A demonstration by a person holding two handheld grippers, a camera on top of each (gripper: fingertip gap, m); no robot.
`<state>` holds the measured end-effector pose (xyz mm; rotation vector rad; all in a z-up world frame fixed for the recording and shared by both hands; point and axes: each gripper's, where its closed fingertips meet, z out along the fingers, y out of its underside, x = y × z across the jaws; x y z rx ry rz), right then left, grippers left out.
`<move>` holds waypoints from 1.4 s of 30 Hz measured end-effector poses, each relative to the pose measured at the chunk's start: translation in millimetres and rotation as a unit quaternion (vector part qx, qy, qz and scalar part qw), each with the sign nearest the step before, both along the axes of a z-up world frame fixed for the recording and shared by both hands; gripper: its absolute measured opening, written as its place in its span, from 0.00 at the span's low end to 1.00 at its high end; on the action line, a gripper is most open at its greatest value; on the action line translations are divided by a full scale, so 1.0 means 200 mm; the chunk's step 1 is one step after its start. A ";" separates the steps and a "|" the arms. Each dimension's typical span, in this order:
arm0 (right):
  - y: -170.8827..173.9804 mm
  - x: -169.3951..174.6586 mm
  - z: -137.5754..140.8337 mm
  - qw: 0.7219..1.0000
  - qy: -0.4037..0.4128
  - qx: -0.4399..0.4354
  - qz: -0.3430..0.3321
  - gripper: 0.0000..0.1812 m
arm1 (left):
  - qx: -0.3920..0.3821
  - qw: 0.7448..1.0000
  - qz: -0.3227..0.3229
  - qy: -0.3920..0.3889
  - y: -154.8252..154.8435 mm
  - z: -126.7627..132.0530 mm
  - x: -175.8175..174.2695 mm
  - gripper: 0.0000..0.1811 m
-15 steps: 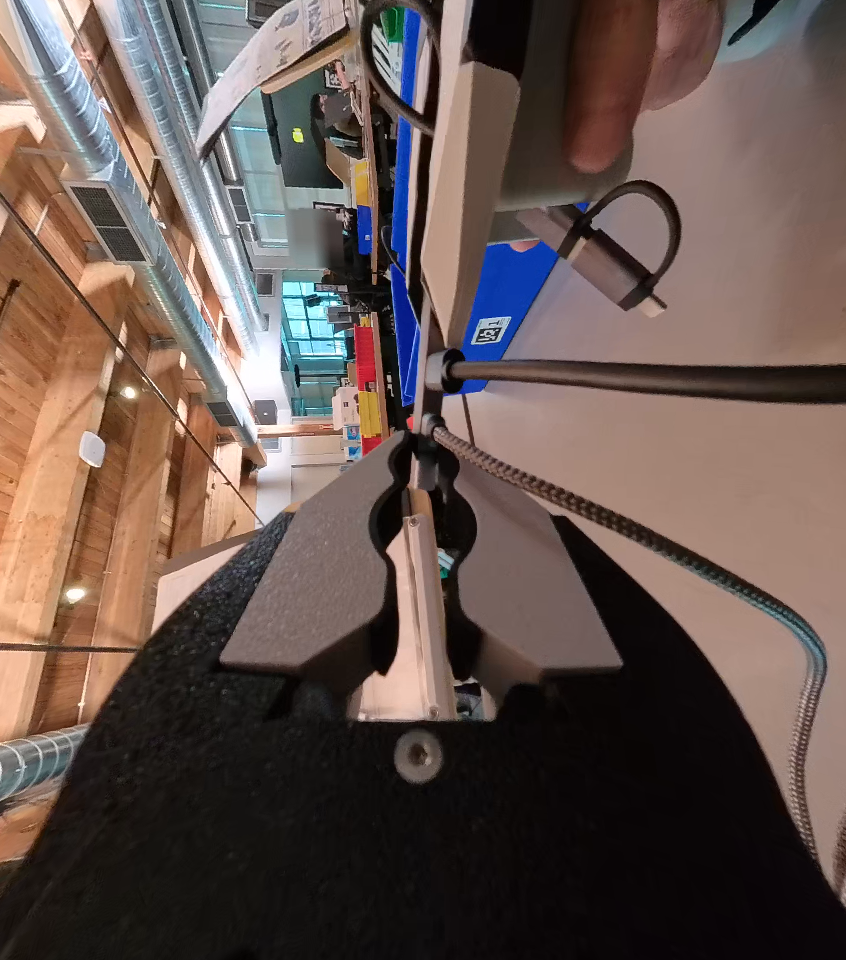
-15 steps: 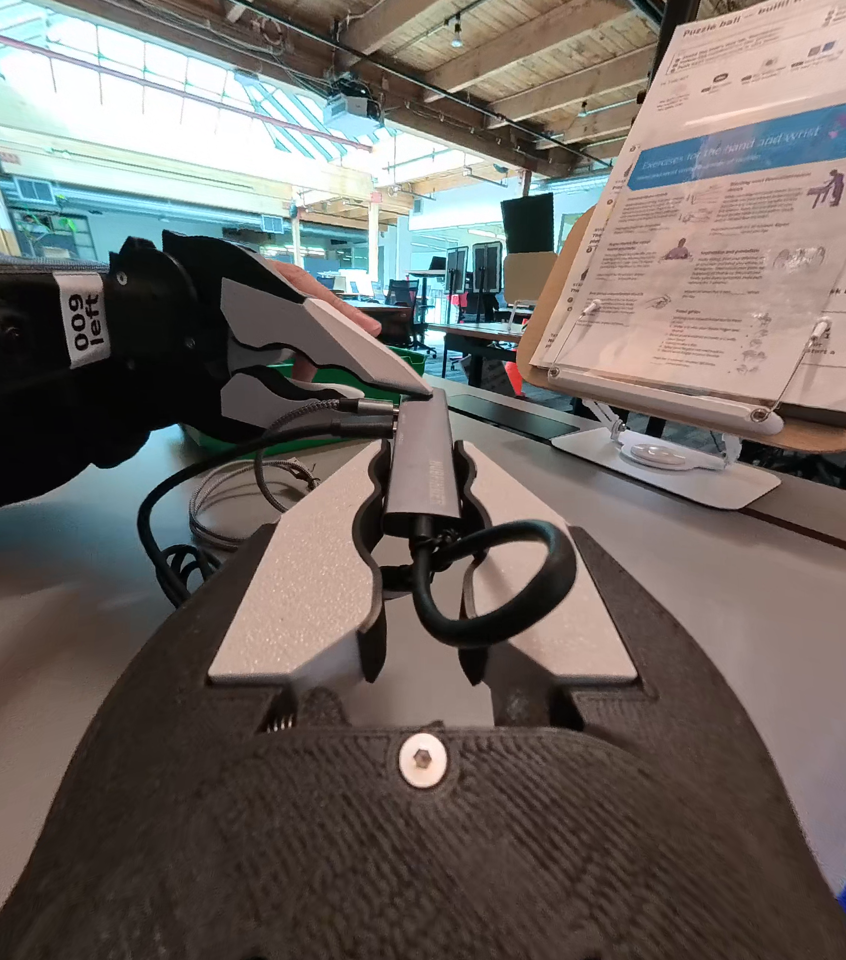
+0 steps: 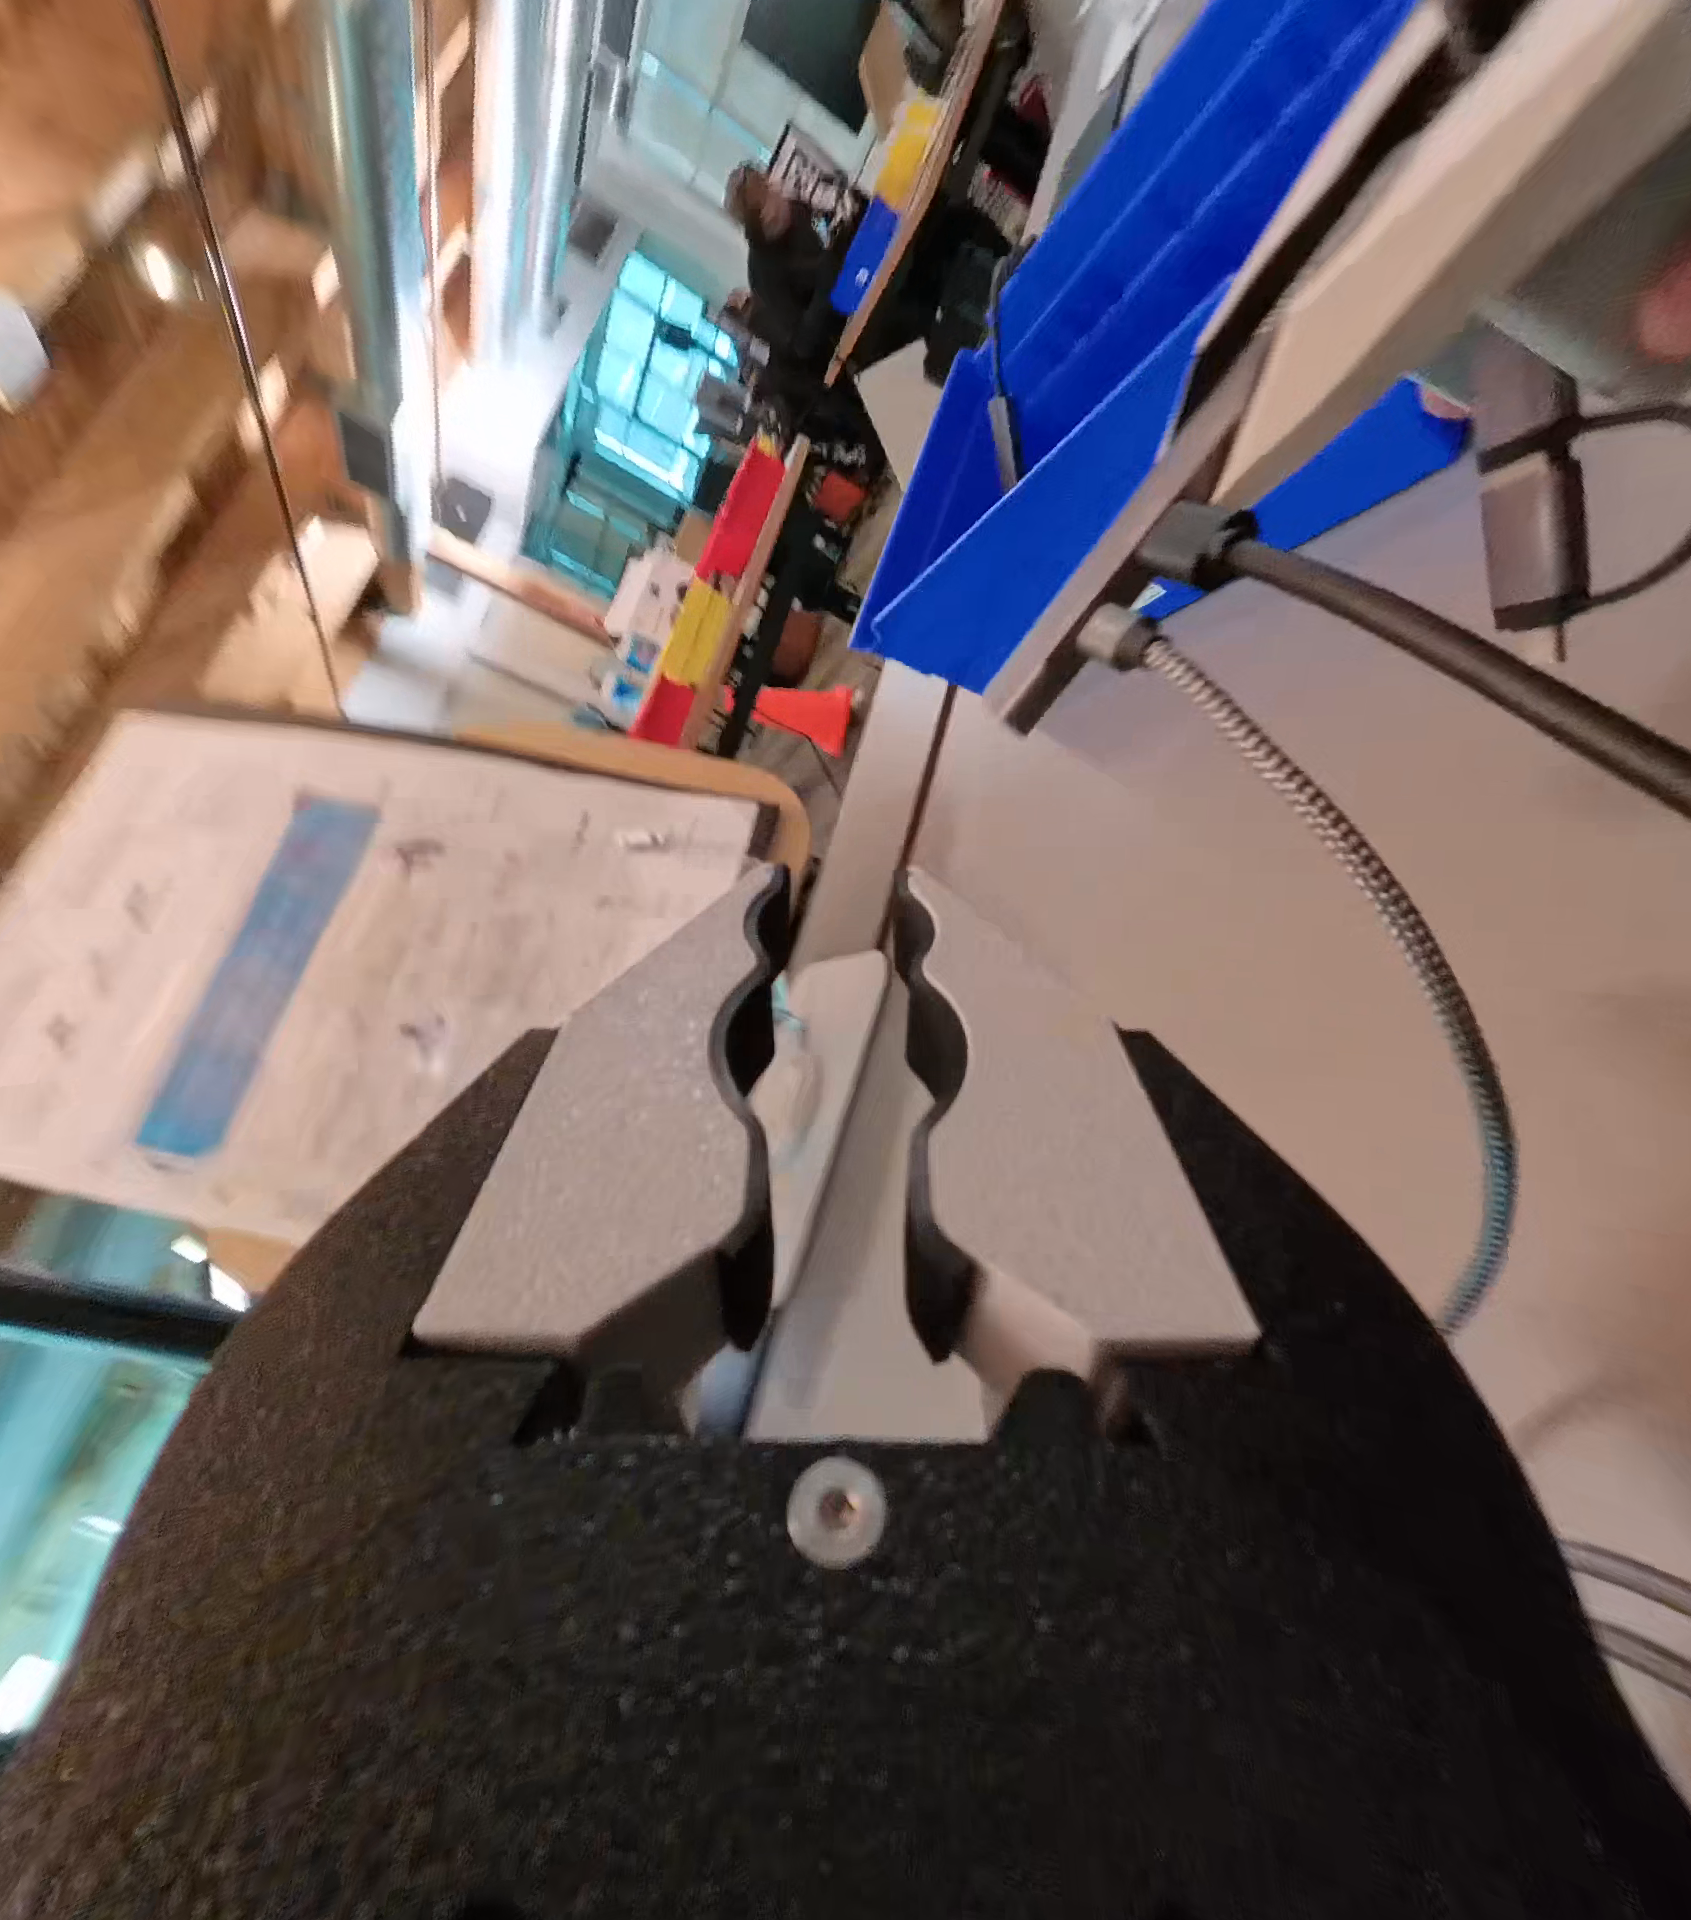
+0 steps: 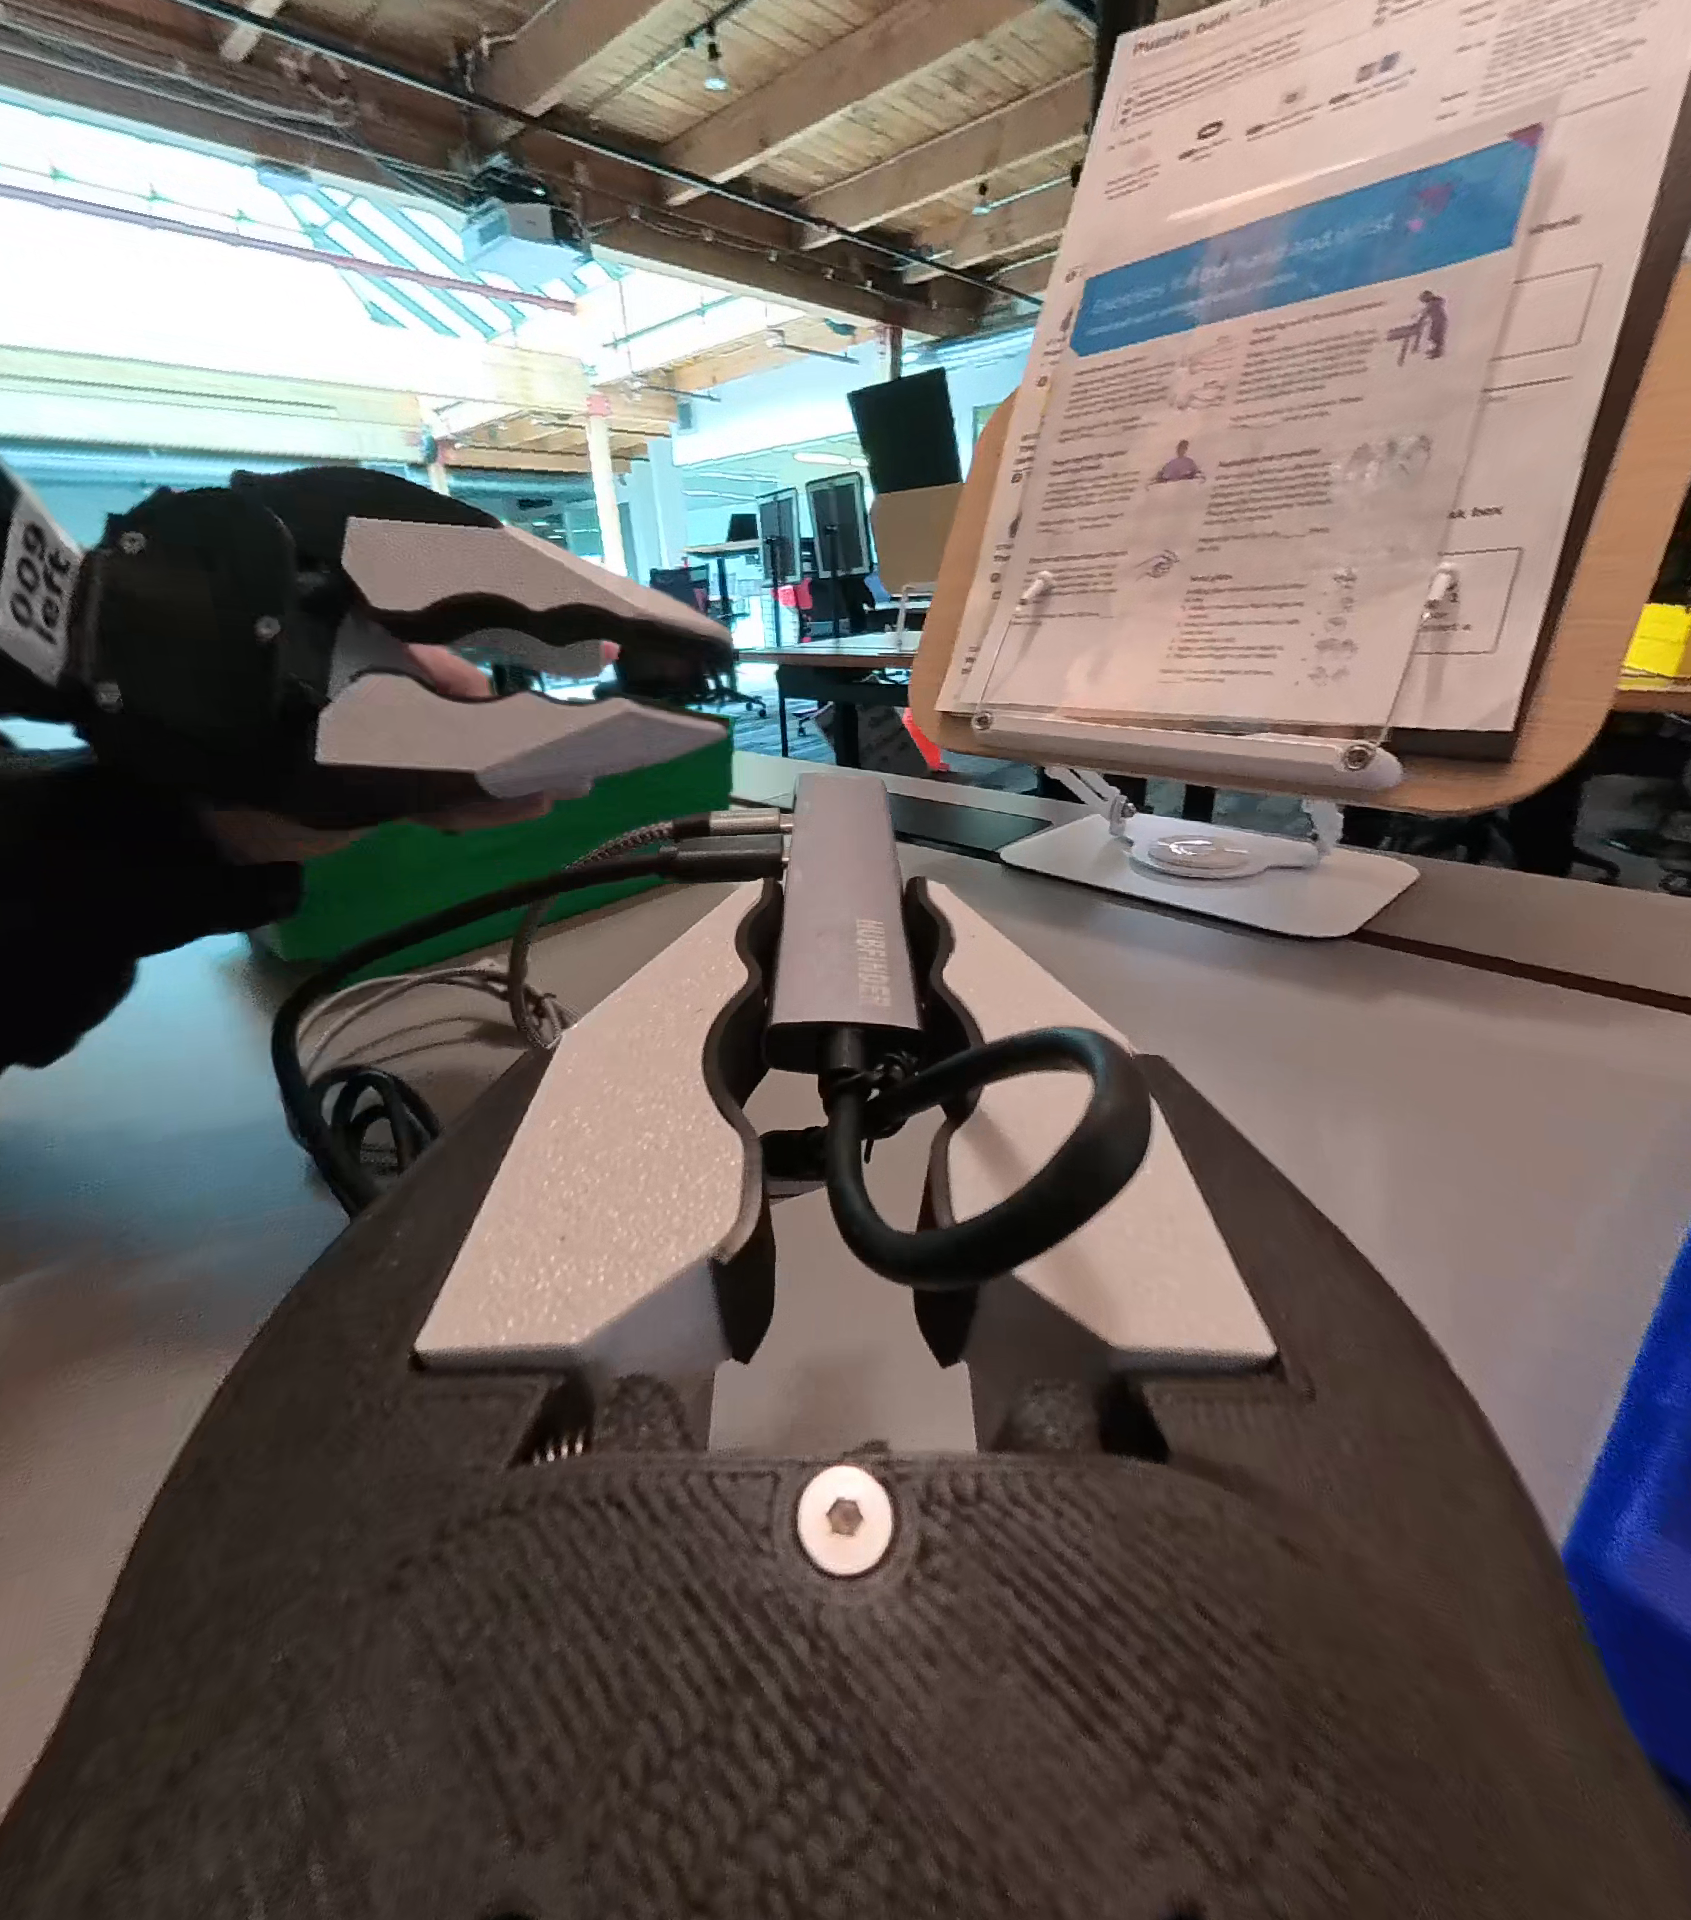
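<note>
Hub point(image 4: 841, 935) sits clamped by its long sides in your right gripper point(image 4: 841, 894), over the table point(image 4: 1340, 1091). Your left gripper point(image 4: 721, 681) hovers apart and empty just above two plugged-in cables point(image 4: 508, 914); a firm, level hold suits.

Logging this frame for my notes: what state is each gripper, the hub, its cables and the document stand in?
Right gripper: shut on the grey hub.
Grey hub: held level above the table.
Black cable: plugged in.
Braided cable: plugged in.
Left gripper: open, empty.
Document stand: upright, holding papers.
</note>
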<state>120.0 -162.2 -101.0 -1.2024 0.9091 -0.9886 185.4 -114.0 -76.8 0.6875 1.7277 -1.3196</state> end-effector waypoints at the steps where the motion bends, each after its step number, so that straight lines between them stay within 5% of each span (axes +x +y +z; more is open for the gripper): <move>1: 0.00 0.00 0.01 1.000 -0.004 -0.003 -0.003 0.13 | -0.004 0.999 0.006 0.043 0.02 0.00 0.01 0.09; 5: -0.01 0.00 0.01 1.000 -0.009 -0.017 -0.021 0.13 | -0.021 0.959 -0.022 0.281 0.06 0.00 -0.11 0.10; 9: -0.01 0.00 0.01 0.999 -0.011 -0.022 -0.030 0.13 | -0.021 0.909 -0.021 0.416 0.04 -0.03 -0.23 0.11; 22: 0.00 0.00 0.02 0.999 -0.017 -0.029 -0.034 0.13 | -0.047 0.883 0.020 0.467 -0.07 -0.12 -0.27 0.05; 34: 0.02 0.02 -0.04 0.999 0.014 -0.048 -0.018 0.13 | -0.073 0.923 0.064 0.371 -0.07 -0.11 -0.24 0.01; 42: 0.04 0.02 -0.04 0.996 0.012 -0.084 -0.030 0.14 | -0.038 0.910 0.053 0.409 -0.06 -0.14 -0.22 0.02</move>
